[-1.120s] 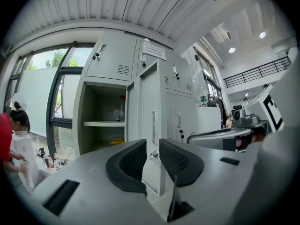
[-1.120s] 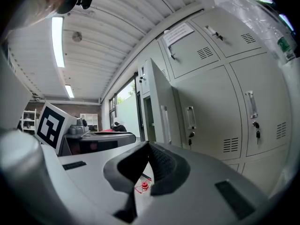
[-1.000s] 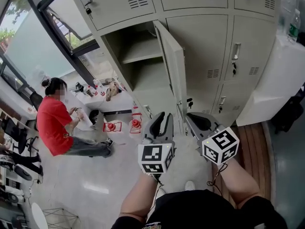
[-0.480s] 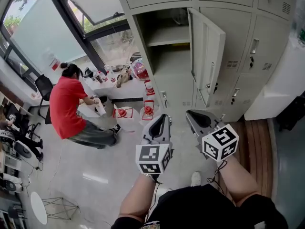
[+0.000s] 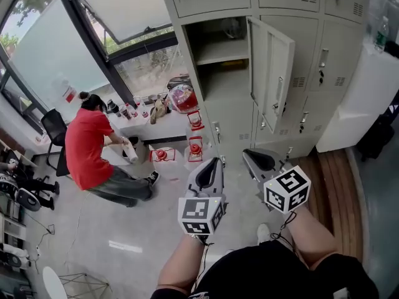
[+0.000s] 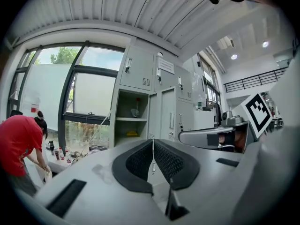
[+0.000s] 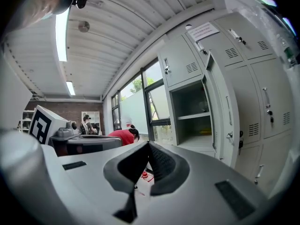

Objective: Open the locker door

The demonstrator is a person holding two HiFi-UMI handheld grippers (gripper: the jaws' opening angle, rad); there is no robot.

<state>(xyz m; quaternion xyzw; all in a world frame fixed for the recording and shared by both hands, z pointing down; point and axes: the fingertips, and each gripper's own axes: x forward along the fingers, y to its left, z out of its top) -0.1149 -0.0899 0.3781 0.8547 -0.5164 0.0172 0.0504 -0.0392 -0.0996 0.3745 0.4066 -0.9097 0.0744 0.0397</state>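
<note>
The grey locker door [image 5: 272, 70] stands swung open to the right, showing an inner shelf [image 5: 219, 57] with a small object on it. The same open compartment [image 6: 132, 118] shows in the left gripper view, and the door [image 7: 224, 111] shows edge-on in the right gripper view. My left gripper [image 5: 210, 165] is held low, well short of the lockers, shut with nothing between its pads. Beside it my right gripper [image 5: 257, 159] is also shut and empty. Neither touches the door.
A person in a red shirt [image 5: 87, 148] crouches at the left by a low ledge [image 5: 149, 126] with bottles and red items. Large windows [image 5: 118, 17] fill the left. A white cabinet [image 5: 358, 98] stands right of the lockers.
The view has pulled back from the lockers, and the open door now sits farther away. The left gripper's jaws have shut. Both grippers stay low in front of me.
</note>
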